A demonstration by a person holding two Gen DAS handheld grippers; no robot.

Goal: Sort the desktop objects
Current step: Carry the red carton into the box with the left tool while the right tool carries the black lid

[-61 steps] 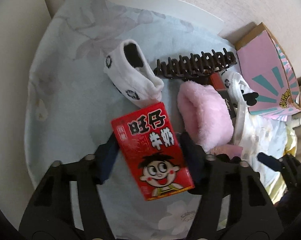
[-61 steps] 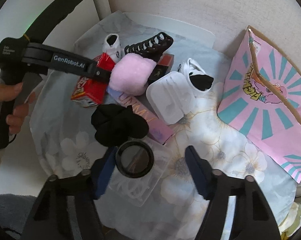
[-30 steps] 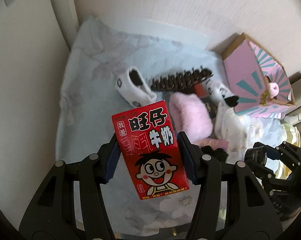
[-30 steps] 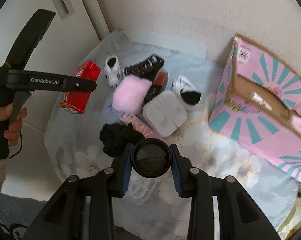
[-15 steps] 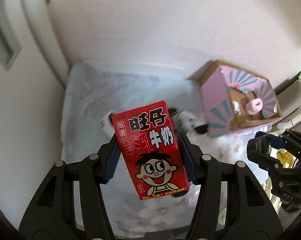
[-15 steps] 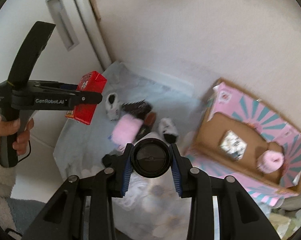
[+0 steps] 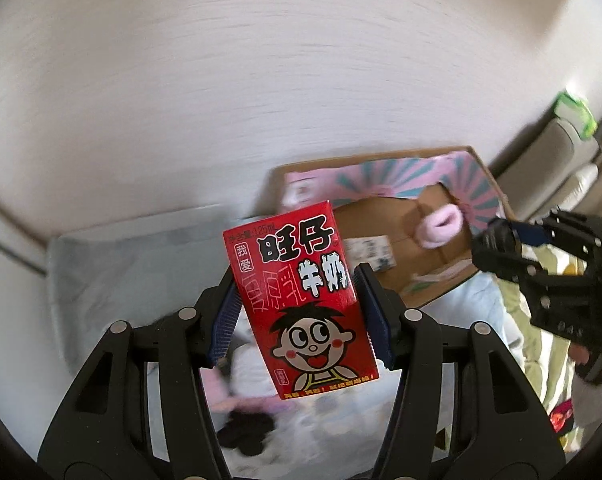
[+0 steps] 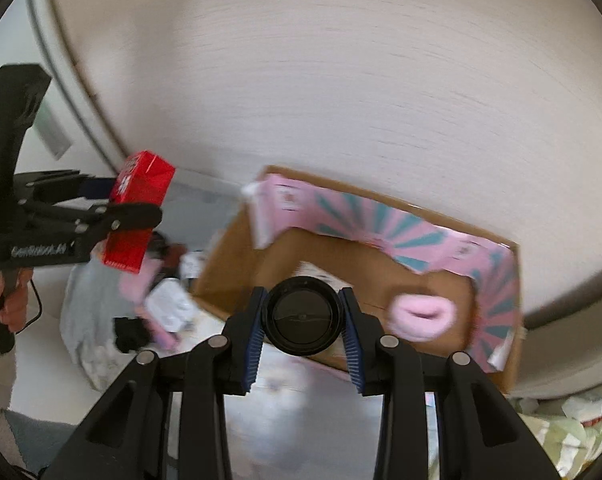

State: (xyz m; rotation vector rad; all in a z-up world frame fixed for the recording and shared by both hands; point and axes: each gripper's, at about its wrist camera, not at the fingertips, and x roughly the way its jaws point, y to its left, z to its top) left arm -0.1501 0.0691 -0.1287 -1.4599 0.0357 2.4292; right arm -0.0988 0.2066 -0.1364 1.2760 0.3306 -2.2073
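Note:
My left gripper point(image 7: 299, 314) is shut on a red milk carton point(image 7: 301, 296) with a cartoon face, held high in the air over the cloth-covered table. From the right wrist the same red carton point(image 8: 139, 216) appears at the left, clamped in the left gripper point(image 8: 131, 210). My right gripper point(image 8: 301, 326) is shut on a round black jar point(image 8: 301, 316), hanging in front of the open pink and teal cardboard box point(image 8: 497, 280). In the left wrist view that right gripper point(image 7: 505, 246) with the jar sits at the right, beside the pink box point(image 7: 485, 184).
Inside the box lie a pink fluffy item point(image 8: 423, 314) and a small printed packet point(image 7: 371, 254). On the floral cloth point(image 7: 101, 276) remain a black scrunchie point(image 7: 247, 432), pink items point(image 8: 139, 284) and a white case point(image 8: 167, 306). A plain wall rises behind. A person's hand point(image 8: 11, 300) grips the left handle.
Both grippers have risen and swung right toward the pink box, still holding the carton and the jar. The table items have dropped low in view; the box interior now shows.

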